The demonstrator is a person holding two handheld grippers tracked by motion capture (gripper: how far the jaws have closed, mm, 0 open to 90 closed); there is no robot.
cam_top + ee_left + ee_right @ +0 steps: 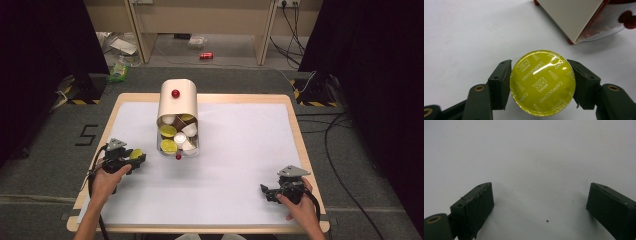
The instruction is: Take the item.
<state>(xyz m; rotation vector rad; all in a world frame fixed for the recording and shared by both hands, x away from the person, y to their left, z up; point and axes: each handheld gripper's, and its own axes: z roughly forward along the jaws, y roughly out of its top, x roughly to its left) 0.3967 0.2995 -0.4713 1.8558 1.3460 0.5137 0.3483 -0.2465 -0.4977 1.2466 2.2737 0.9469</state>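
The left tool [542, 82] is clenched on a yellow capsule [543, 83] low over the worktop [240, 165], beside the dispenser [178, 116]; that slick round rim could squirt free if squeezed unevenly, while the right tool [540, 202] gapes idle.

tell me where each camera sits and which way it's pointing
High view: above the person's edge of the table, looking forward and down; forearms, both hands, left gripper and right gripper show.
Left gripper view: rides the left gripper, looking along its fingers clamped on a yellow capsule; the capsule dispenser lies beyond.
Right gripper view: rides the right gripper, facing bare table between open fingers.
Shared: the high view and the left gripper view both show the yellow capsule and dispenser.
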